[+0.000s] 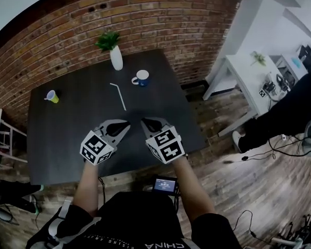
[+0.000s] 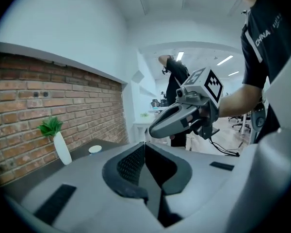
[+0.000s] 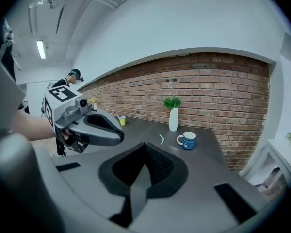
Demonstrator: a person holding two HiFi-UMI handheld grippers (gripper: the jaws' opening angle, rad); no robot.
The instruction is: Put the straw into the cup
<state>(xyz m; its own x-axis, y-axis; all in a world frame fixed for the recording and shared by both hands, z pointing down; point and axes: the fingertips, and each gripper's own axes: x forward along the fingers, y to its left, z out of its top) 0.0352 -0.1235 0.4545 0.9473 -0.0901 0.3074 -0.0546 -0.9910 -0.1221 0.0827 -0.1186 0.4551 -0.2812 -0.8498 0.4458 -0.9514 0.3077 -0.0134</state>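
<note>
Bench (image 1: 67,139), left to right: small yellow cup (image 1: 52,96), straw (image 1: 118,96) lying flat mid-bench, blue mug (image 1: 141,78). Left tool (image 1: 126,124) and right tool (image 1: 143,121) hover near the front edge, both pressed together, empty.
Likely risk: the thin flat straw skids under the pads, or the light cup tips.
Straw's long axis runs far-left to near-right, bent tip at the far end.

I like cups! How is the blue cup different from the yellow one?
The blue cup has a handle; the yellow cup shows none. The blue cup looks bigger and sits by the white vase; the yellow cup sits at the left edge. Both are on the dark table.
</note>
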